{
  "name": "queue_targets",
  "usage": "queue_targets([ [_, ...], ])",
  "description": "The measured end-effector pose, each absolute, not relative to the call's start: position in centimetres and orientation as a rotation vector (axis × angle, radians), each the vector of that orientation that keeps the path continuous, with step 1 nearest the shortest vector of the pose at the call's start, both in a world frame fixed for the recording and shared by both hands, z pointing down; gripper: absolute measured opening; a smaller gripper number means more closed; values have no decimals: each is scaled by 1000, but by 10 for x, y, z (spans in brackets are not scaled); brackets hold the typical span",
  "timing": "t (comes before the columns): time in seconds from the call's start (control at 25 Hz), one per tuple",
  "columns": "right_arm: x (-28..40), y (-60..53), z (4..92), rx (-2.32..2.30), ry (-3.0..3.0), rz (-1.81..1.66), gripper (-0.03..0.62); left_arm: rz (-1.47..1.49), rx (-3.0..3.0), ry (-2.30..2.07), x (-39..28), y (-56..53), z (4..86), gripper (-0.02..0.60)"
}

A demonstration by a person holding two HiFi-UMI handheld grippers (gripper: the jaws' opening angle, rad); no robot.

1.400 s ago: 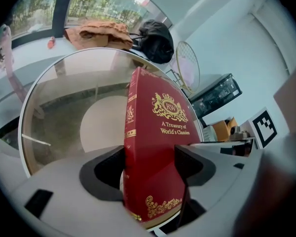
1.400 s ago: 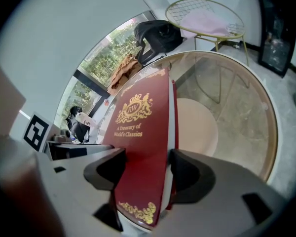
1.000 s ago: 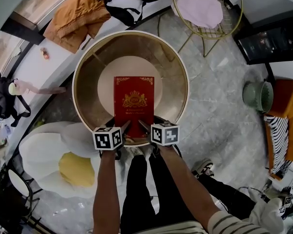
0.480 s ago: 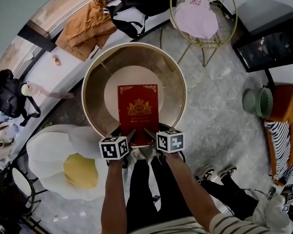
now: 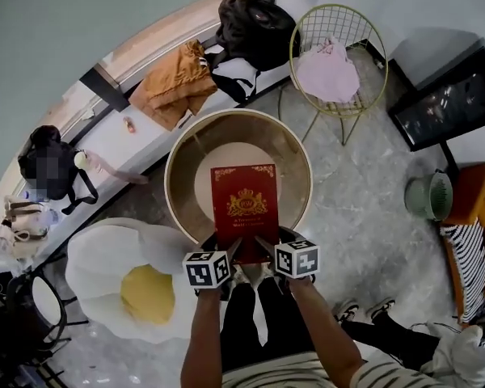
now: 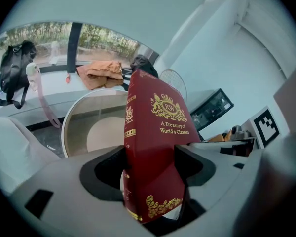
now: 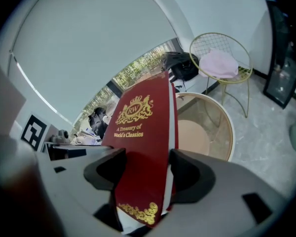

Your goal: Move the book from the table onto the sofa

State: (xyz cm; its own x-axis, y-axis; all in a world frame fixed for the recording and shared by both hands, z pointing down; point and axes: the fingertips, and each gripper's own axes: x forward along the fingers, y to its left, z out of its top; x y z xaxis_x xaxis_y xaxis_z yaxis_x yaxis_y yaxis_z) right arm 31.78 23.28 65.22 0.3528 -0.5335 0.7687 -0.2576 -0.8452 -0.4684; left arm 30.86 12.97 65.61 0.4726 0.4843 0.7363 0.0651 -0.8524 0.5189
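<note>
The red book (image 5: 245, 207) with a gold crest is held up off the round gold-rimmed table (image 5: 183, 166), seen from above in the head view. My left gripper (image 5: 229, 250) is shut on its near left corner, and my right gripper (image 5: 264, 247) is shut on its near right corner. In the left gripper view the book (image 6: 155, 147) stands wedged between the jaws, spine toward me. The right gripper view shows the same book (image 7: 144, 147) clamped between the jaws, its cover facing left. The white sofa with a yellow cushion (image 5: 145, 291) lies at the lower left.
A gold wire chair (image 5: 339, 59) with a pink cloth stands behind the table. An orange garment (image 5: 178, 83) and black bags (image 5: 255, 31) lie on the window ledge. A green fan (image 5: 430, 194) and striped clothes sit at the right. The person's legs are below the grippers.
The book has been lifted off the table top, both grippers still clamped on its near edge. The head view has pulled back and shifted, so the table looks smaller and more sofa shows.
</note>
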Motion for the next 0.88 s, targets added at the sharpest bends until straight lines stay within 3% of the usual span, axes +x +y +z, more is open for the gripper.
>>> queue_targets([
  [0.88, 311, 225, 467, -2422, 829, -1379, 301, 1210, 2427, 392, 295, 123, 468, 324],
])
